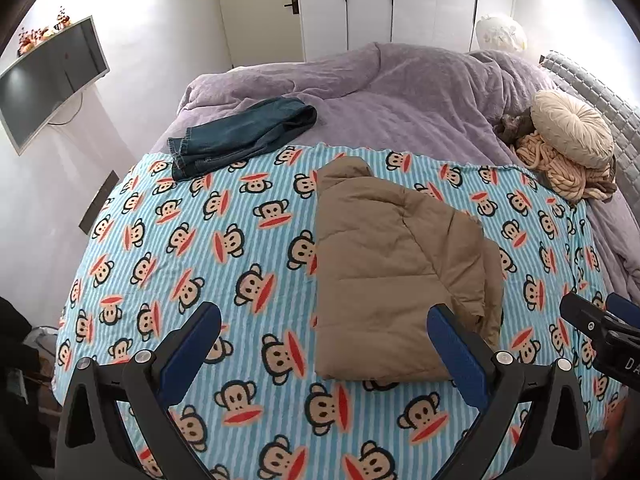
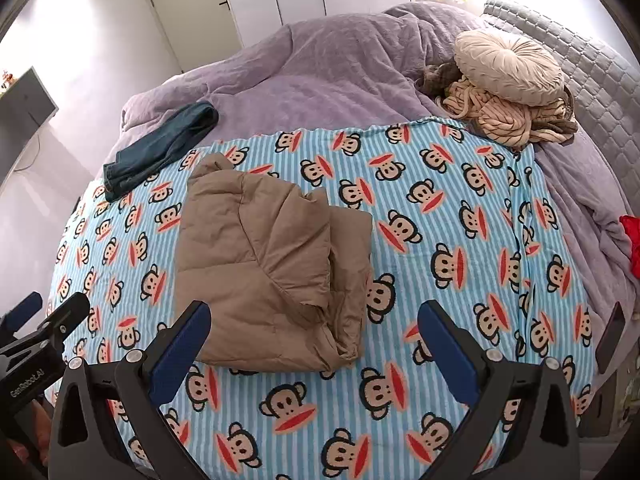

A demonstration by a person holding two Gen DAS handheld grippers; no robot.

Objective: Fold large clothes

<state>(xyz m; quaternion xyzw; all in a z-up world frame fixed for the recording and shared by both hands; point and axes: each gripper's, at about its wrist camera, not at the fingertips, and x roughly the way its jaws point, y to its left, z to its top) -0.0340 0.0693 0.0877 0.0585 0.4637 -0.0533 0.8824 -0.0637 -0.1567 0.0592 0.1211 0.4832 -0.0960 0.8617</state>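
Observation:
A tan puffy jacket [image 1: 396,264] lies folded into a rough rectangle on the blue striped monkey-print blanket [image 1: 240,264]; it also shows in the right wrist view [image 2: 264,268]. My left gripper [image 1: 324,312] is open and empty, held above the blanket at the jacket's near edge. My right gripper [image 2: 314,308] is open and empty, above the jacket's near right corner. The right gripper's tip also shows at the right edge of the left wrist view [image 1: 592,316], and the left gripper's tip shows at the left edge of the right wrist view [image 2: 44,312].
Folded dark jeans [image 1: 240,136] lie at the blanket's far left corner. A round cream cushion [image 1: 572,128] and knitted throws [image 2: 504,116] sit on the purple duvet [image 1: 400,92] near the grey headboard [image 2: 592,92]. A wall monitor [image 1: 52,80] hangs left. A red item [image 2: 632,240] lies at the right.

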